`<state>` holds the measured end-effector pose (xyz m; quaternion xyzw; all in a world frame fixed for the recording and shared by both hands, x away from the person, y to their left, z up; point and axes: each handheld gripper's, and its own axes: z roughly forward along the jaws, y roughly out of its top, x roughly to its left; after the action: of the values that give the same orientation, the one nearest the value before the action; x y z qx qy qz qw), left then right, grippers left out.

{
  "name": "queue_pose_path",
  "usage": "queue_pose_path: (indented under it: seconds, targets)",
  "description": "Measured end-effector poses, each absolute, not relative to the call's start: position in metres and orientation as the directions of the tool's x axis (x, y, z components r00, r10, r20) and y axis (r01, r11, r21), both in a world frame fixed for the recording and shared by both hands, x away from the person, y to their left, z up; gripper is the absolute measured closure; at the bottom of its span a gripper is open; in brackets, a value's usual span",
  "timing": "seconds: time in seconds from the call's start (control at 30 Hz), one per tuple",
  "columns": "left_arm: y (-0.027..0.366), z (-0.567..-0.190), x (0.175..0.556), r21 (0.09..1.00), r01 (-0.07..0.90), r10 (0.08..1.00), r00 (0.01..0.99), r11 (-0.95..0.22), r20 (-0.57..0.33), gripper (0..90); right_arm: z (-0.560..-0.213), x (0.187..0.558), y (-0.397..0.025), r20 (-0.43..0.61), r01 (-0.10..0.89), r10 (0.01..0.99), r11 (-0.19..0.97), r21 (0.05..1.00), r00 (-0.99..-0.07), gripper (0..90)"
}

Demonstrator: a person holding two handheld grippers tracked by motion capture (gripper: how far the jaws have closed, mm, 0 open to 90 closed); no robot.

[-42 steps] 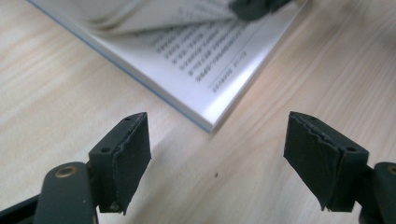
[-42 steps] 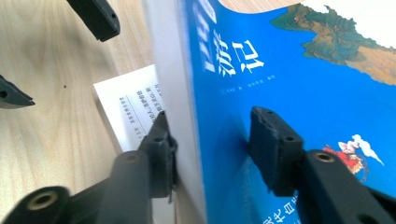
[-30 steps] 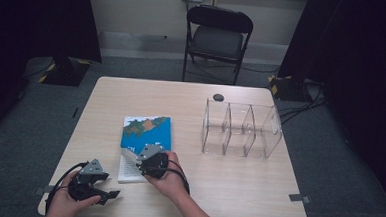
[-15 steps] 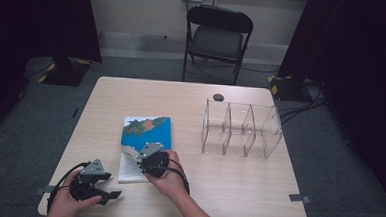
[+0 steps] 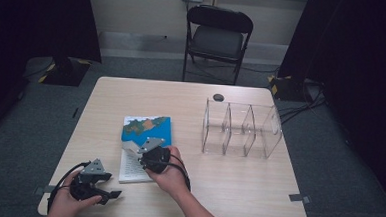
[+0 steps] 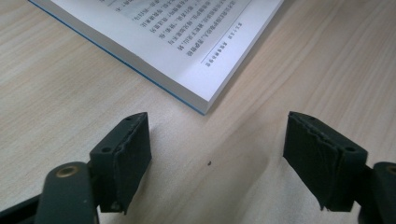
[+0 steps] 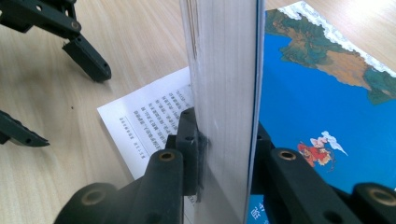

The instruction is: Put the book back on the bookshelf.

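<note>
Pale wood counter [image 5: 236, 191] carries a book [image 5: 144, 146] at its center-left. Right gripper [image 7: 224, 154] is clamped on a block of its pages, lifted upright. Left gripper [image 6: 217, 154] rests spread at the book's 7 o'clock.

Blue-covered book [image 5: 144, 146], lying open, lower centre-left of the high view.
Printed white pages flat below; thick page block with map cover [image 7: 224, 93] raised upright.

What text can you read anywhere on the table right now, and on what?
Open page of the book: rows of small printed characters, too blurred to read.
Blue cover: a picture of land and a small figure; part of one large white character at the lower edge, cut off.
Clear organiser: no writing visible.
</note>
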<state>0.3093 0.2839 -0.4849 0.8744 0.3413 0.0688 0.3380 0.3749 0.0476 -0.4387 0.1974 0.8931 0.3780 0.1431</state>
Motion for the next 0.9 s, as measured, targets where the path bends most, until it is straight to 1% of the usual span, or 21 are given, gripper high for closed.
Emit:
queue_pose_path:
  seconds: [0.2,0.33,0.37,0.43,0.53,0.57,0.63,0.7,0.73,0.9]
  targets:
    - [0.283,-0.484,0.31,0.643,0.544,0.641,0.76,-0.54,-0.105,24.2,-0.435,0.375,0.046,-0.097,0.26,0.467,0.641,0.722,-0.879,74.2]
    - [0.284,-0.483,0.312,0.637,0.55,0.635,0.763,-0.54,-0.12,24.3,-0.431,0.377,0.044,-0.095,0.265,0.469,0.64,0.721,-0.878,74.4]
    - [0.283,-0.484,0.312,0.651,0.555,0.64,0.756,-0.518,-0.136,24.3,-0.429,0.377,0.043,-0.085,0.273,0.474,0.634,0.723,-0.876,74.4]
    - [0.284,-0.483,0.312,0.649,0.546,0.632,0.764,-0.529,-0.128,24.3,-0.428,0.378,0.042,-0.094,0.264,0.47,0.637,0.725,-0.878,74.4]
    - [0.283,-0.484,0.313,0.652,0.547,0.634,0.763,-0.526,-0.128,24.4,-0.424,0.378,0.04,-0.079,0.286,0.482,0.634,0.719,-0.872,74.4]
    - [0.283,-0.484,0.313,0.641,0.542,0.626,0.77,-0.544,-0.12,24.6,-0.423,0.379,0.039,-0.076,0.286,0.481,0.632,0.72,-0.873,74.4]
    - [0.281,-0.486,0.312,0.647,0.544,0.632,0.765,-0.534,-0.121,25.1,-0.421,0.38,0.038,-0.08,0.277,0.476,0.632,0.723,-0.876,74.4]
    - [0.28,-0.485,0.312,0.641,0.536,0.626,0.772,-0.549,-0.109,25.8,-0.418,0.381,0.039,-0.076,0.283,0.476,0.635,0.719,-0.876,74.4]
    - [0.279,-0.486,0.312,0.652,0.538,0.63,0.768,-0.535,-0.117,26.3,-0.418,0.381,0.039,-0.077,0.283,0.476,0.638,0.716,-0.876,74.4]
    - [0.278,-0.486,0.311,0.659,0.527,0.624,0.774,-0.536,-0.111,28.0,-0.41,0.384,0.037,-0.063,0.3,0.481,0.638,0.709,-0.874,74.4]
